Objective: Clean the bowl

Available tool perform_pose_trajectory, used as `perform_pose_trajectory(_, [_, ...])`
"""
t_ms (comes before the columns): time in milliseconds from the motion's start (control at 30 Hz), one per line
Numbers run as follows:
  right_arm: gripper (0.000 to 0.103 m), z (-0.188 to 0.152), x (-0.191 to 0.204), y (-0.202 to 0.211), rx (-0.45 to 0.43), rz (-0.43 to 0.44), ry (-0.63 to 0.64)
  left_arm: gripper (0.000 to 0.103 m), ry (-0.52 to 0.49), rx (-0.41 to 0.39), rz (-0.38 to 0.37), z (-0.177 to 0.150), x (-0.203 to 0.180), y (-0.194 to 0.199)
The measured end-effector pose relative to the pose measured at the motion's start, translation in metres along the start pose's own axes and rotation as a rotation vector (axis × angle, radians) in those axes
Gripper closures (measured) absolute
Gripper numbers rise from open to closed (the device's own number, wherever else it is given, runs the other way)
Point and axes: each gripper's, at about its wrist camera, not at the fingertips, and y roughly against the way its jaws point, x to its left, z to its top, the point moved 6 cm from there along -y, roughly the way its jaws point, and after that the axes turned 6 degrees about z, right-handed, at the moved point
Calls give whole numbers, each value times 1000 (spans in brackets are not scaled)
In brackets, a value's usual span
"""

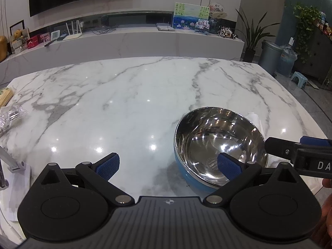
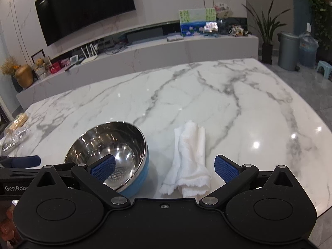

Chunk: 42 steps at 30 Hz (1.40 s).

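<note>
Here the steel bowl (image 1: 220, 145), blue on the outside and mirror-bright inside, sits on the marble table (image 1: 124, 103) near its front edge. The left gripper (image 1: 169, 167) hangs over the table with its jaws spread wide and nothing between them; in the left wrist view its right-hand blue pad overlaps the bowl's near rim, while the other pad stands over bare marble, so the bowl lies to the right of the gap rather than inside it. Whether that pad touches the rim cannot be told.

The right gripper (image 2: 165, 169) is likewise wide open and holds nothing. In the right wrist view a folded white cloth (image 2: 188, 164) lies on the table just beside the bowl (image 2: 112, 149), apart from it, and it shows in the gap between the two blue pads, nearer the right-hand one. The left-hand pad overlaps the inside of the bowl in that view.

Each gripper's black body shows at the edge of the other's view, so the two tools are close together on either side of the bowl.

At the table's far left edge lie a crinkled clear wrapper (image 2: 18, 137) and a bundle of bamboo sticks (image 2: 17, 123).
</note>
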Motion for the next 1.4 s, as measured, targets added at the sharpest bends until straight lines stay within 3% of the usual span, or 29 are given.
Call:
perform_pose_trajectory(500, [1,1,-7,4,-21,-15,-48,5,51,-30,-19,3,5,4])
perform_pose_trajectory(1400, [1,-1,-7,-2,5,-25,-7,5,27,-22,-5,0,1,2])
